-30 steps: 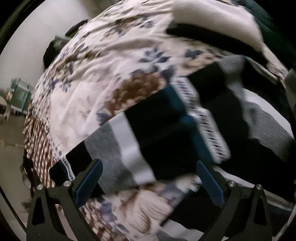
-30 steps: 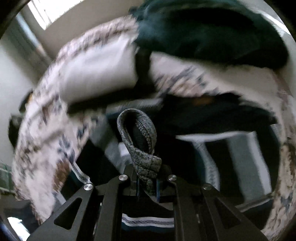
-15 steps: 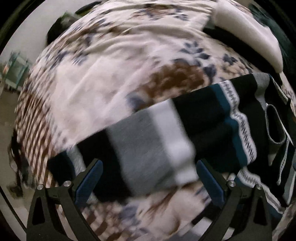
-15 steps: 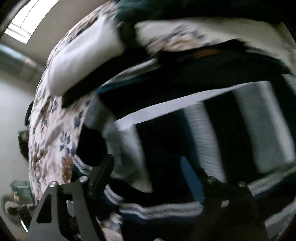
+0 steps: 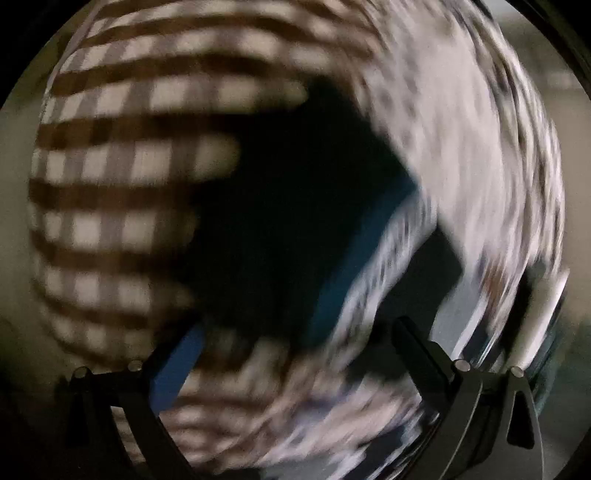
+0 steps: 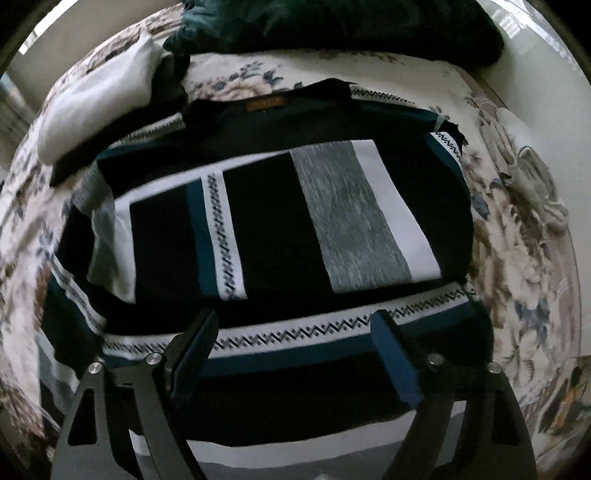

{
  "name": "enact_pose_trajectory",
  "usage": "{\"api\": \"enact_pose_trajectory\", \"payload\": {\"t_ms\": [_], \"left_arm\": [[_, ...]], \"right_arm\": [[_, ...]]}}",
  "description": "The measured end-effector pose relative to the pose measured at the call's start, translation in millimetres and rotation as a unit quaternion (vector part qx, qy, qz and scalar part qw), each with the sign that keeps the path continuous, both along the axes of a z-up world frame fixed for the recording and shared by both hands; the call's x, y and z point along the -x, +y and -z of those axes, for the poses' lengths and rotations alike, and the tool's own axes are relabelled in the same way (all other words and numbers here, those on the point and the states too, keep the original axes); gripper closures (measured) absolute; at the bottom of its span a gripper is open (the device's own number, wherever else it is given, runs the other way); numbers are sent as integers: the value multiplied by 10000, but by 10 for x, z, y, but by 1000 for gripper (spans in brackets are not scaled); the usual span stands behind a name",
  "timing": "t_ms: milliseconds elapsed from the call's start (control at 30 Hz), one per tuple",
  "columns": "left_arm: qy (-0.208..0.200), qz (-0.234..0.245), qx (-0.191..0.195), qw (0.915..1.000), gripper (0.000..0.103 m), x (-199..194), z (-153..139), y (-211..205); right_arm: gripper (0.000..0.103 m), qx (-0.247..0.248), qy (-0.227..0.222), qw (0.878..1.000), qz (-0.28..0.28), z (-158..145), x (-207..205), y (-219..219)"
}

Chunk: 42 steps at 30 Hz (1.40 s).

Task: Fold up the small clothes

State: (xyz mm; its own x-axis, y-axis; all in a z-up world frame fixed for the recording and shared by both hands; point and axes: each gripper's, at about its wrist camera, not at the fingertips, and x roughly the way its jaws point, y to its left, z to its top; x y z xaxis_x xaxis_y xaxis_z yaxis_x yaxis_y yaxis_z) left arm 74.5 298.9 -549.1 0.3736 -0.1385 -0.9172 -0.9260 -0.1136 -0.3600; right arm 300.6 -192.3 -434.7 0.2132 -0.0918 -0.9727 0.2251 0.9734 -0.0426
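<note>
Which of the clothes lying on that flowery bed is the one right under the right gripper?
The striped sweater, black with white, grey and teal bands, lies beneath the right gripper. The white garment and dark green one lie farther back.

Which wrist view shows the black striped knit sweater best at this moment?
The right wrist view: the black knit sweater with white, grey and teal stripes lies sharp and nearly whole on the floral bedspread. The left wrist view is smeared by motion blur, showing only a dark patch with a teal edge.

Sweater (image 6: 280,236) on bedspread (image 6: 517,258), pillow (image 6: 92,107) behind at left
</note>
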Motion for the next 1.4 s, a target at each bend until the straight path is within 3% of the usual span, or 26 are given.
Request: {"api": "enact_pose_trajectory", "payload": {"t_ms": [33, 100, 167, 267, 333, 400, 467, 633, 800, 900, 967, 1033, 1067, 1100, 1233, 1267, 1300, 1400], "left_arm": [[-66, -190, -117, 9997, 5, 6, 4, 47], [-22, -529, -367, 9979, 30, 12, -31, 111], [9, -670, -596, 9960, 94, 14, -107, 104], [101, -428, -1087, 9931, 95, -91, -330, 99], [214, 11, -1539, 9879, 95, -200, -536, 122], [340, 478, -2003, 9780, 95, -358, -753, 49], [381, 1023, -2515, 9617, 95, -612, -983, -32], [134, 2564, -3426, 9037, 96, -1243, -1487, -495], [-476, 3866, -3772, 8402, 96, -1918, -1817, -1312], [-964, 4539, -3510, 8133, 96, -2392, -1874, -1940], [-1248, 5021, -3262, 7911, 96, -2715, -1857, -2476], [-1505, 5552, -3004, 7609, 96, -3005, -1802, -3126], [-1573, 5711, -2918, 7510, 96, -3081, -1770, -3327], [-1653, 5985, -2775, 7331, 96, -3189, -1690, -3676], [-1673, 6661, -2424, 6852, 95, -3358, -1412, -4591], [-1608, 6878, -2293, 6697, 94, -3395, -1308, -4785], [-1541, 7043, -2120, 6597, 92, -3425, -1206, -4939], [-1472, 7284, -1822, 6438, 90, -3436, -1059, -5186]], "right_arm": [[17, 101, 32, 9999, -44, 14, 15, 14], [17, 345, 108, 9992, -139, 32, 6, 68], [17, 614, 163, 9977, -232, 41, -7, 112], [10, 879, 222, 9950, -410, 35, -46, 176], [7, 1045, 136, 9929, -557, -2, -73, 225], [7, 1138, 44, 9911, -689, -41, -102, 262], [7, 1135, -17, 9905, -772, -73, -135, 268], [7, 804, -71, 9945, -671, -79, -174, 160], [5, 229, -12, 9993, -300, -18, -193, -163], [5, -60, 39, 9999, 154, 17, -129, -533], [5, -266, 89, 9980, 564, 52, -34, -872], [5, -354, 168, 9949, 926, 97, 77, -1206], [5, -340, 223, 9935, 1059, 114, 119, -1347], [5, -316, 282, 9917, 1216, 136, 183, -1512], [5, -297, 407, 9834, 1740, 187, 417, -2073], [5, -301, 419, 9823, 1798, 190, 449, -2148], [5, -350, 430, 9805, 1888, 189, 497, -2256], [5, -551, 359, 9764, 2059, 153, 610, -2474]]}}
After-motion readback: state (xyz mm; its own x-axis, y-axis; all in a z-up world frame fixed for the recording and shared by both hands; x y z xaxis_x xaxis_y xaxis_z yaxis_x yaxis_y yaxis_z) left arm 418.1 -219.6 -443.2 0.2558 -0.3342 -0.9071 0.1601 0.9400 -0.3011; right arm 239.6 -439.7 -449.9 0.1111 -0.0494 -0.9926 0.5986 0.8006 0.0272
